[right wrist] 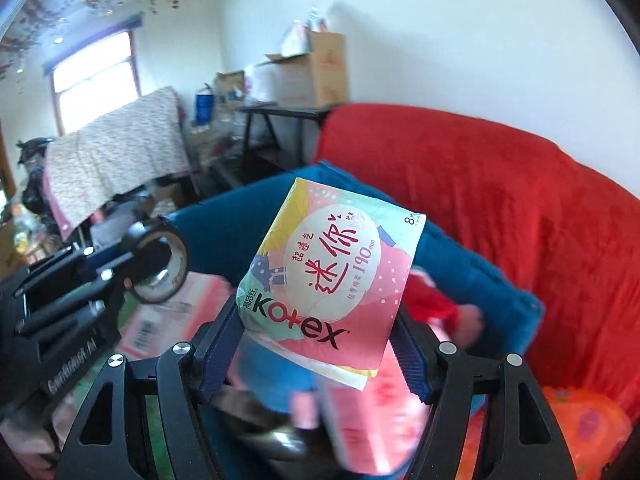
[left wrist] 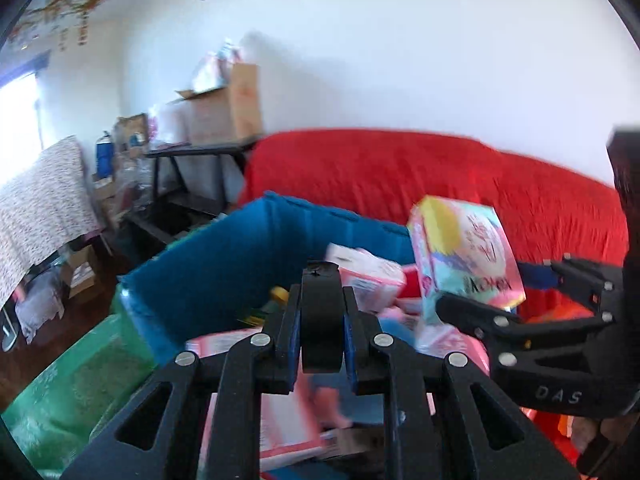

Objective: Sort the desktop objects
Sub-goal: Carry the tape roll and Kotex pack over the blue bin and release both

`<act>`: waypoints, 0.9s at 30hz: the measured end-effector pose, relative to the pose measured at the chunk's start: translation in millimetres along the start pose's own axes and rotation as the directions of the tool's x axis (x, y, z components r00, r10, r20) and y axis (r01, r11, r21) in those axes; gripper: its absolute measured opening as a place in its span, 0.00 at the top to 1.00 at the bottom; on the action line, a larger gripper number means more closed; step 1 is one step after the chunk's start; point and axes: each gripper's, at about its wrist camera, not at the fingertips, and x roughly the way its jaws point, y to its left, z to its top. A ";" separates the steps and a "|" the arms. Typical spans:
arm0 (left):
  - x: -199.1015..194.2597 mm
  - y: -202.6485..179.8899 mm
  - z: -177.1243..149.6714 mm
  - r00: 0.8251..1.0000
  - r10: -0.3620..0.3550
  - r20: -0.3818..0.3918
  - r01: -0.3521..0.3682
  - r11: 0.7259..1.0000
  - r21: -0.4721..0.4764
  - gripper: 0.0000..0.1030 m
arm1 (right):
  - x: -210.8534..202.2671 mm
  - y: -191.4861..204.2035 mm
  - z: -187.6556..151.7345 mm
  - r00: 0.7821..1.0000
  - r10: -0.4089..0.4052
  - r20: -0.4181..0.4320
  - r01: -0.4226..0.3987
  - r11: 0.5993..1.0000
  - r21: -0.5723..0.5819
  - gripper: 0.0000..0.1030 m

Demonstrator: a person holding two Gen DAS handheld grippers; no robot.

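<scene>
Tape roll clamped in left hand-held gripper, Kotex pack in right.

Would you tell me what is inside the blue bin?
Inside the blue bin lie pink-and-white packets and something yellow; the grippers and the held Kotex pack hide the rest.

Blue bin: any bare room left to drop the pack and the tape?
Crowded: pink boxes fill the blue bin under both tongs. The only bare patch shows along its left inner wall, beside the yellow item. Outside, the green mat left of the bin looks free.
</scene>
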 end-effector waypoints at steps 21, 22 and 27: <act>-15.6 -11.1 -10.0 0.999 0.038 -0.012 -0.037 0.999 0.018 0.36 | 10.3 -38.2 0.7 0.999 -0.022 -0.031 0.023 0.999 0.028 0.01; -20.1 -10.0 -8.9 0.999 0.037 -0.006 -0.037 0.999 0.014 0.34 | 5.3 -38.9 1.8 1.000 -0.021 -0.022 0.022 0.999 0.033 0.01; -41.2 -10.6 -11.1 0.996 0.085 0.006 -0.085 0.996 0.013 0.22 | -25.4 -32.6 0.0 1.000 -0.025 0.012 0.024 0.999 0.025 0.01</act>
